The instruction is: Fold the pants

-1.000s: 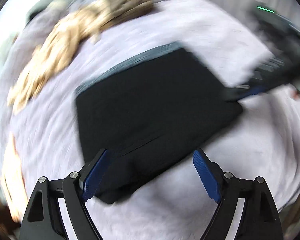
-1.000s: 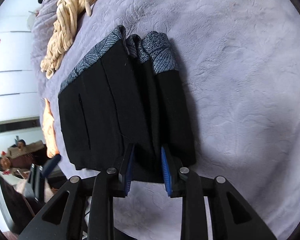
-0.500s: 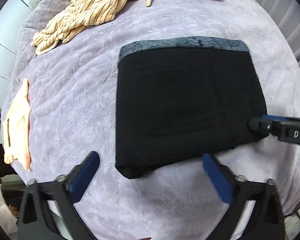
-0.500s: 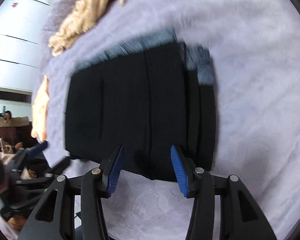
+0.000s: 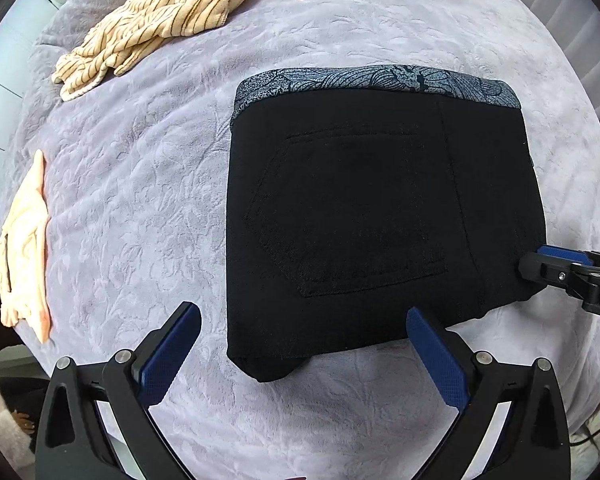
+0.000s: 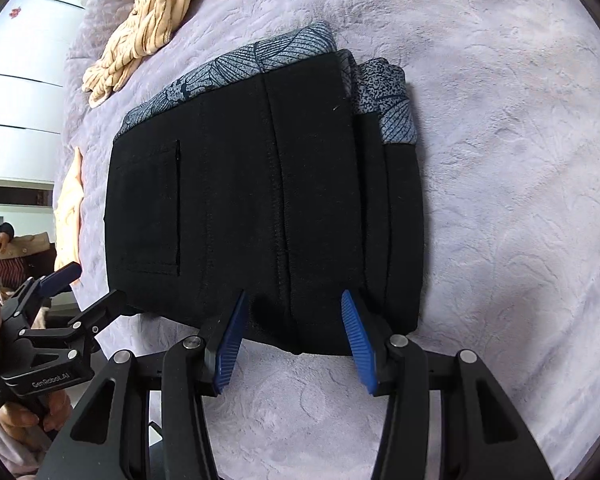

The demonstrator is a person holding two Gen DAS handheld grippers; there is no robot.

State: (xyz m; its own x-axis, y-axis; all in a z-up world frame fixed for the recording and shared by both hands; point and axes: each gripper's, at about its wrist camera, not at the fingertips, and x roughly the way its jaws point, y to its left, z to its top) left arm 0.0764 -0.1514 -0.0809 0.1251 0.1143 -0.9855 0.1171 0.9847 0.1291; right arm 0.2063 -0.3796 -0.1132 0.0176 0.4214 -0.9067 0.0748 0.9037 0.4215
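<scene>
The black pants [image 5: 372, 216] lie folded into a thick rectangle on the lavender bedspread [image 5: 140, 184], with a grey patterned waistband along the far edge. They also show in the right wrist view [image 6: 268, 208], layers stacked at the right side. My left gripper [image 5: 302, 346] is open and empty, just short of the pants' near left corner. My right gripper [image 6: 292, 322] is open, its blue fingertips [image 6: 352, 320] straddling the near folded edge without clamping it. The right gripper's tip also shows in the left wrist view [image 5: 556, 264], beside the pants' right edge.
A cream striped garment [image 5: 172, 12] lies crumpled at the far side of the bed. A peach cloth [image 5: 24, 248] lies at the left edge. The left gripper body [image 6: 56, 320] and a hand show at the right wrist view's lower left. A curtain [image 5: 580, 32] hangs at the far right.
My right gripper has opened and let go of the pants' folded edge. My left gripper has drawn back and steadied, staying open. The pants now lie flat and still.
</scene>
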